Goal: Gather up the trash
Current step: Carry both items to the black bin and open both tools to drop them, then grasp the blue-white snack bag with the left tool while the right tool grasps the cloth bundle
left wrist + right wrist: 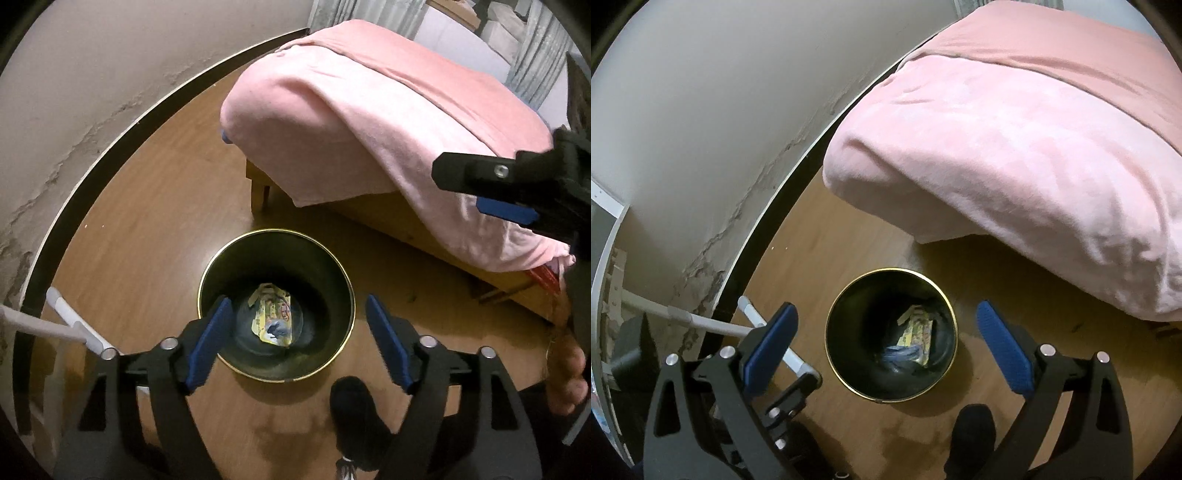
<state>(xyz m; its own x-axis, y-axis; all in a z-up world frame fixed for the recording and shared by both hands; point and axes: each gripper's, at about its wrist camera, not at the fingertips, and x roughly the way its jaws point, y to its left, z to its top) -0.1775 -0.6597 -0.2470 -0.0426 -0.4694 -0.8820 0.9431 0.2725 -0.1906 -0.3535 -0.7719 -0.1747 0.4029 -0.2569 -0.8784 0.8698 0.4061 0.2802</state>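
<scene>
Left view bare hand (567, 373), right view blue scrap (899, 354) in bin (849, 295)

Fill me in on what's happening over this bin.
A person is collecting trash with a handheld gripper in each hand. Both the left gripper and the right gripper hang open and empty above a round black bin standing on the wooden floor beside a bed under a pink blanket. A crumpled yellow wrapper and a bluish scrap lie at the bin's bottom.
</scene>
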